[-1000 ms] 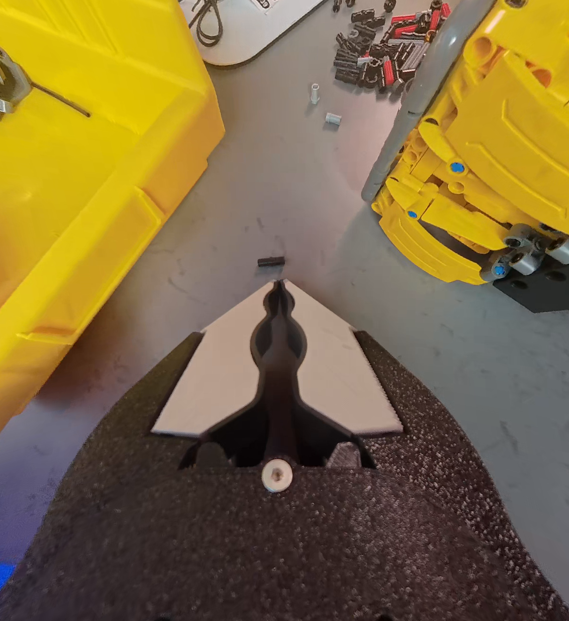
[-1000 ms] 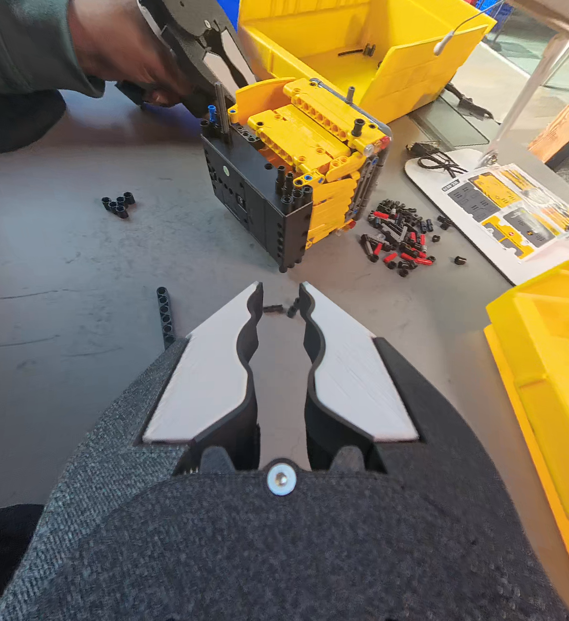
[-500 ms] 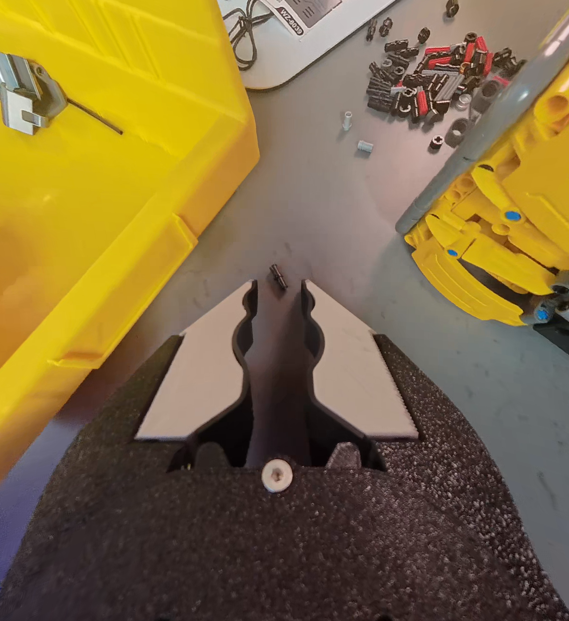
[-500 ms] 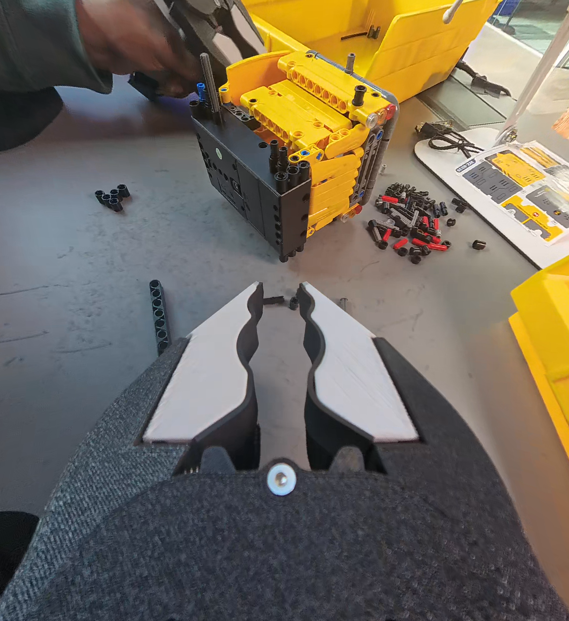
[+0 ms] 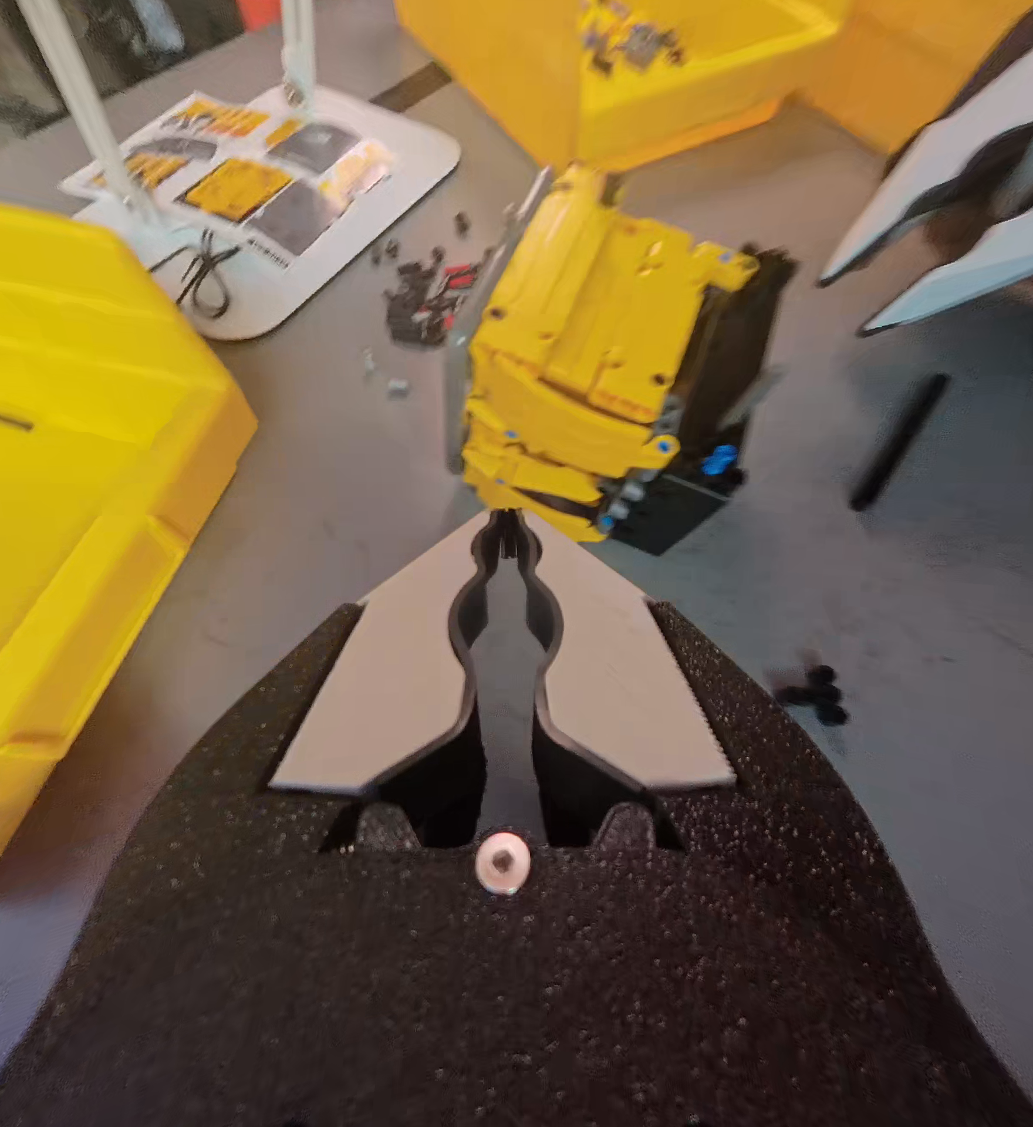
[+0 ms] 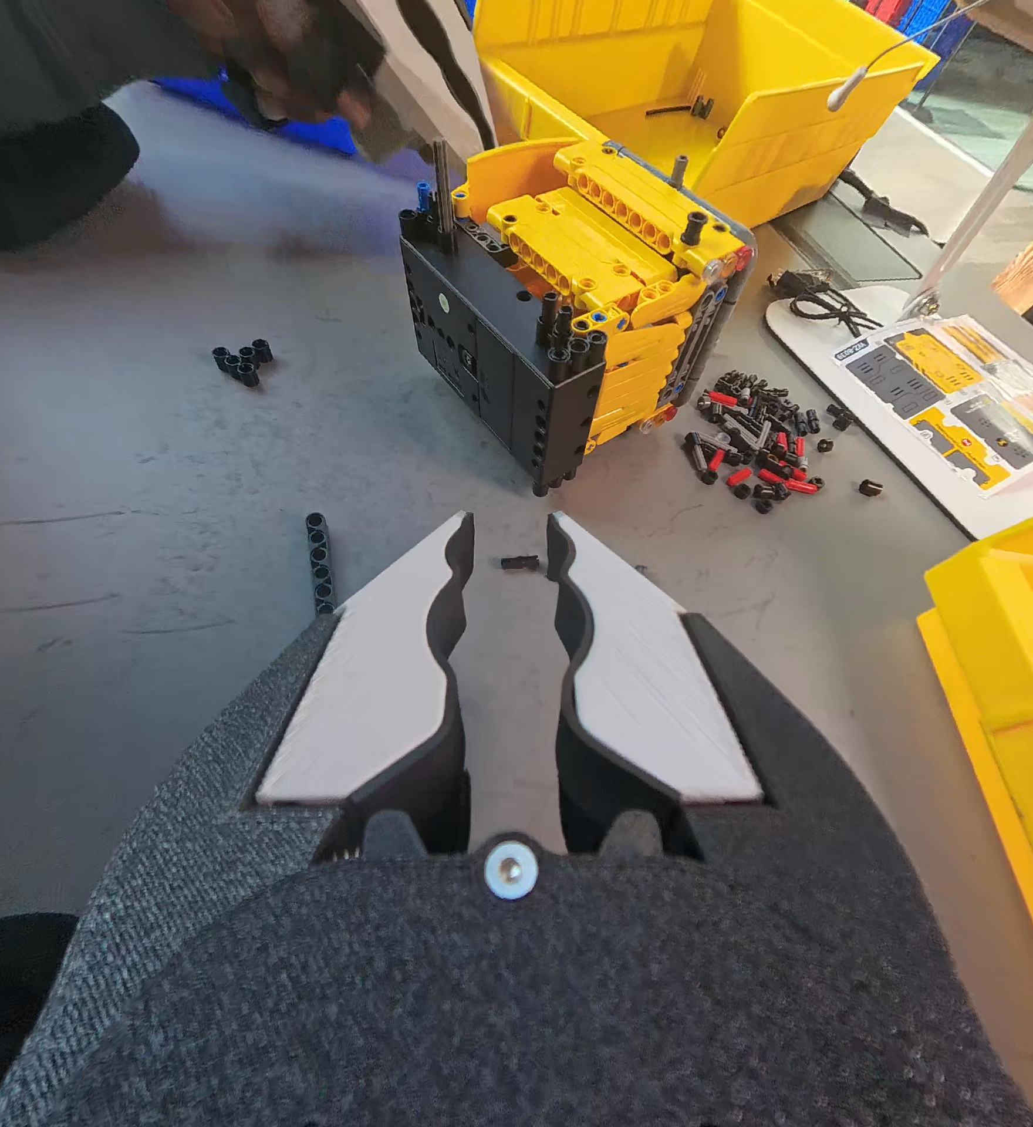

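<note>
Above, the left gripper pinches a small black plastic pin at its tips. Right gripper — jaws parted — straddles another short black peg on the grey tabletop.

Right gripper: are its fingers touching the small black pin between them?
Apart. The right wrist view shows grey table on both sides of the black pin between the right gripper fingers.

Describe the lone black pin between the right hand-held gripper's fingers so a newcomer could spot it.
Start at the yellow-and-black brick model mid-table. Nearer the camera, the right hand-held gripper is open, and the small black pin lies flat on the grey table between its fingertips. It lies alone, unlike the heap of red and black pins to the model's right.
</note>
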